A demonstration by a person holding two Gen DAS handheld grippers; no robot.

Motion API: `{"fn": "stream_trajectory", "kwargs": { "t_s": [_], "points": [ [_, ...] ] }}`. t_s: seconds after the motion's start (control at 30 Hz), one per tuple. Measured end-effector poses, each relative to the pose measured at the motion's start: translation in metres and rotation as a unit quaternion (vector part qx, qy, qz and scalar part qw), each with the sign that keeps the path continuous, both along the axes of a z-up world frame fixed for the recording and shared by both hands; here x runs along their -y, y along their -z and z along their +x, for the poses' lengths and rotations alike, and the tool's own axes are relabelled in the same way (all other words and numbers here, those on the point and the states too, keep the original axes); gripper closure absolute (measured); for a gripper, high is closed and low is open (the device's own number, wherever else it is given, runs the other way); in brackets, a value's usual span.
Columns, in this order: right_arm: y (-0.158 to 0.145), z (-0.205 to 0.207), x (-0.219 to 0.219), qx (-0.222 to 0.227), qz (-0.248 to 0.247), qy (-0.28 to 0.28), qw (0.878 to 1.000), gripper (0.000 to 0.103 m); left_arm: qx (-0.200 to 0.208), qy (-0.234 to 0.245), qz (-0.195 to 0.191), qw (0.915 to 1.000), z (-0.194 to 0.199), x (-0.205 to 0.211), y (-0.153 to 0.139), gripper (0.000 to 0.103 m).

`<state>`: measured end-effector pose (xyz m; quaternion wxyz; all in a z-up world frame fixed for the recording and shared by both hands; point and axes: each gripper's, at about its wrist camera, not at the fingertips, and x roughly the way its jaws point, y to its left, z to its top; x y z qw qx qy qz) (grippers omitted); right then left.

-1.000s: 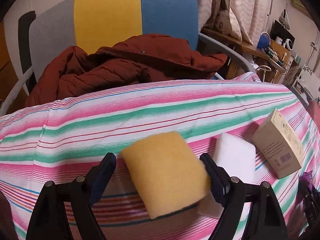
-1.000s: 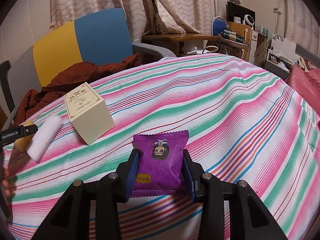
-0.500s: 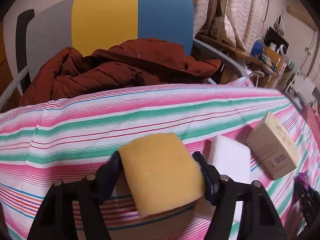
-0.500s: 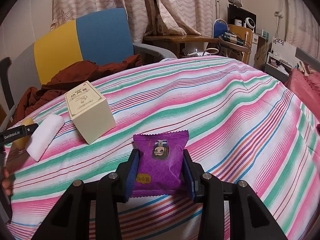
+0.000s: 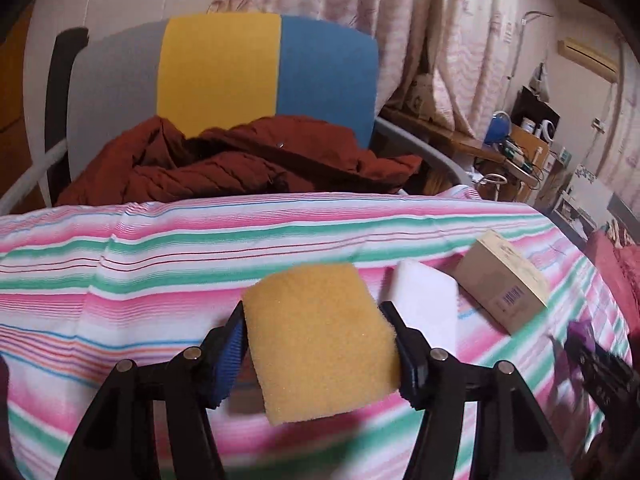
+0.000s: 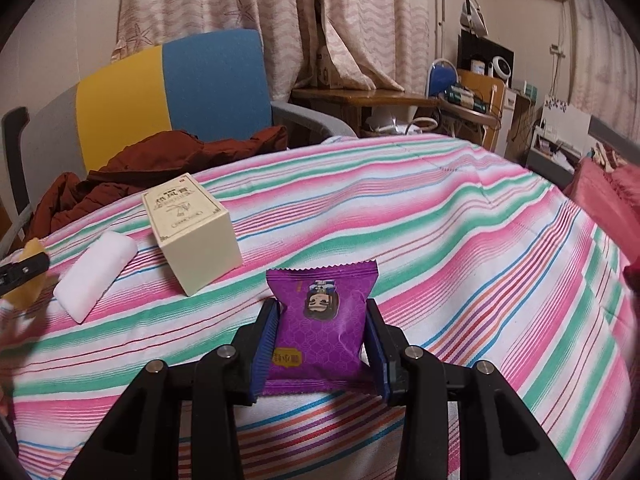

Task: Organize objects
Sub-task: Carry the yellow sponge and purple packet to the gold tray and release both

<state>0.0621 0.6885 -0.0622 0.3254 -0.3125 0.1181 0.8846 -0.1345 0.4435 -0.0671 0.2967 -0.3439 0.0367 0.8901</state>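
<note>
Left wrist view: the left hand-held gripper [image 5: 318,346], jaws just closing, pinches a soft, light yellow sponge [image 5: 320,340] by its sides above the striped bed [image 5: 160,264], near its left edge. Right wrist view: the right hand-held gripper [image 6: 320,346] clasps a light, crinkly, probably slippery purple snack packet [image 6: 320,320] at both side edges, on the bed's near edge.

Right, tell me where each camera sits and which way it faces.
Left wrist: on the left gripper, looking along its fingers across the striped cloth to the chair; jaws, just closing, grip the yellow sponge.
Right wrist: on the right gripper, facing the same way; jaws pinch the purple packet.
Shared: white block, cream box, chair, cloth.
</note>
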Motion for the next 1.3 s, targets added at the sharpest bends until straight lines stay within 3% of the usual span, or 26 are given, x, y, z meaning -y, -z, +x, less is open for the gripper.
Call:
{"fn": "stream_trajectory", "kwargs": {
  "t_s": [0.3, 0.47, 0.8, 1.03, 1.2, 1.3],
  "points": [
    [-0.016, 0.007, 0.018, -0.034, 0.038, -0.029, 0.998, 0.061, -0.074, 0.068, -0.02, 0.9947, 0.065, 0.011, -0.014, 0.039],
    [-0.022, 0.008, 0.031, -0.033, 0.029, -0.06, 0.997, 0.061, -0.092, 0.088, -0.024, 0.9916, 0.091, 0.027, -0.017, 0.039],
    [-0.033, 0.032, 0.097, -0.072, -0.074, -0.12, 0.987, 0.061, -0.092, 0.096, -0.022, 0.991, 0.13, 0.07, -0.017, 0.039],
    [-0.038, 0.036, 0.162, -0.089, -0.104, -0.168, 0.976, 0.061, -0.036, 0.09, 0.002, 0.9953, 0.148, 0.118, -0.018, 0.039],
    [-0.047, 0.031, 0.204, -0.101, -0.124, -0.202, 0.966, 0.061, -0.054, 0.099, 0.009, 0.9936, 0.174, 0.157, -0.035, 0.039],
    [-0.054, 0.026, 0.228, -0.111, -0.134, -0.221, 0.96, 0.061, -0.053, 0.074, 0.021, 0.9956, 0.176, 0.188, -0.045, 0.039]
  ]
}}
